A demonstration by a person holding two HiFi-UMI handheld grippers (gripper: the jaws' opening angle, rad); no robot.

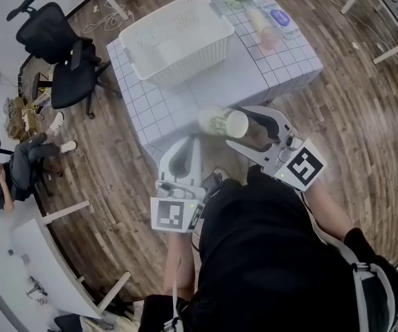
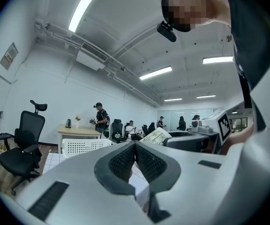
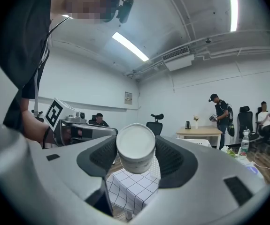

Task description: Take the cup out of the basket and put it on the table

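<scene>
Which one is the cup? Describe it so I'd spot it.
Find the table with the white checked cloth and the white basket. At its near edge, the right gripper clamps a pale cup tipped on its side. Unlike the bottle at the far end, it is held in the air.

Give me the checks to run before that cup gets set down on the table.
1. Cup out of the basket: ok.
2. Right tool clamped on the cup's sides: ok.
3. Cup upright: not ok, it lies sideways.
4. Bare table near the front edge for it: ok.
5. Left tool shut, empty, out of the way: ok.
6. Cup empty: cannot tell.
</scene>
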